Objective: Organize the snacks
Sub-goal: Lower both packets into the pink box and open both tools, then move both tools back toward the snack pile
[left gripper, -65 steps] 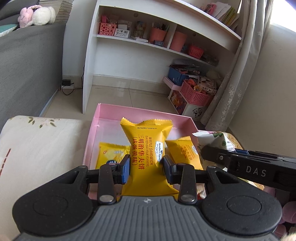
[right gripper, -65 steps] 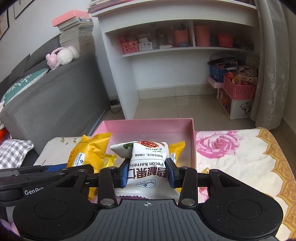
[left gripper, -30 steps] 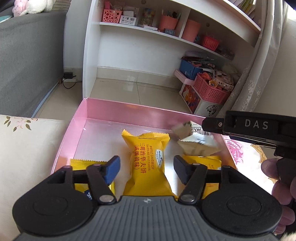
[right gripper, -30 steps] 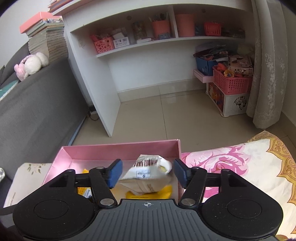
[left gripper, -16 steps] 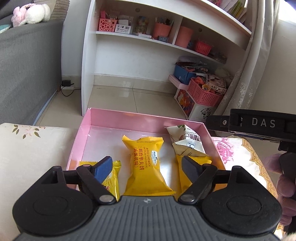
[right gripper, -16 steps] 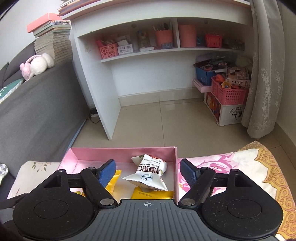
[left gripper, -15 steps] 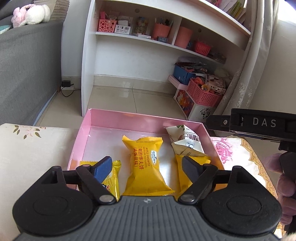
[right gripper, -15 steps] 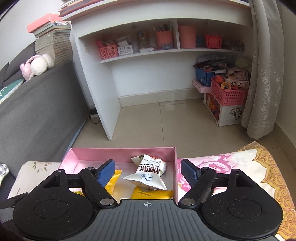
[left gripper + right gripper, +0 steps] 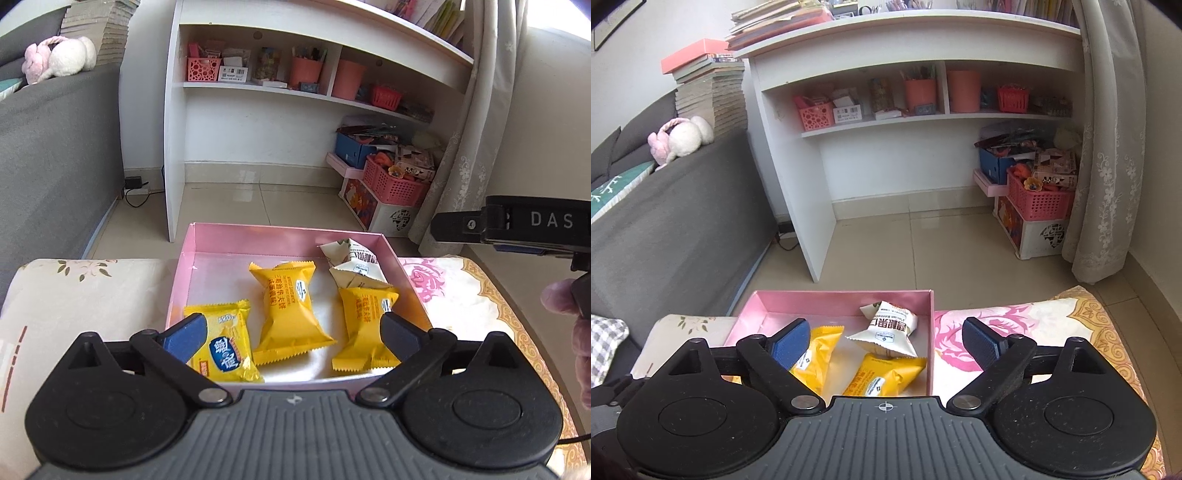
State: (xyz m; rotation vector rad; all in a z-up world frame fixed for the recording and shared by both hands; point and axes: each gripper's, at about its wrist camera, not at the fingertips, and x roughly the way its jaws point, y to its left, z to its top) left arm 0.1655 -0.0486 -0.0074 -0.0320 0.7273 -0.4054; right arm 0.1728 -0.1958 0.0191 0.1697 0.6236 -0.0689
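A floral-covered surface [image 9: 74,295] is carrying a pink box [image 9: 258,238] in front of a white shelf unit [image 9: 886,122]. 4 snack packets are lying inside: 3 yellow packets [image 9: 288,310] and 1 white packet [image 9: 354,266] at the far right corner. The left gripper [image 9: 291,332] and right gripper [image 9: 886,341] are both hanging wide open near the box, holding nothing.

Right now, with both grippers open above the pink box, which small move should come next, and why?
Probably pull both back: the left gripper and right gripper hold nothing, and four snack packets lie inside the pink cardboard box; no other loose snack shows.
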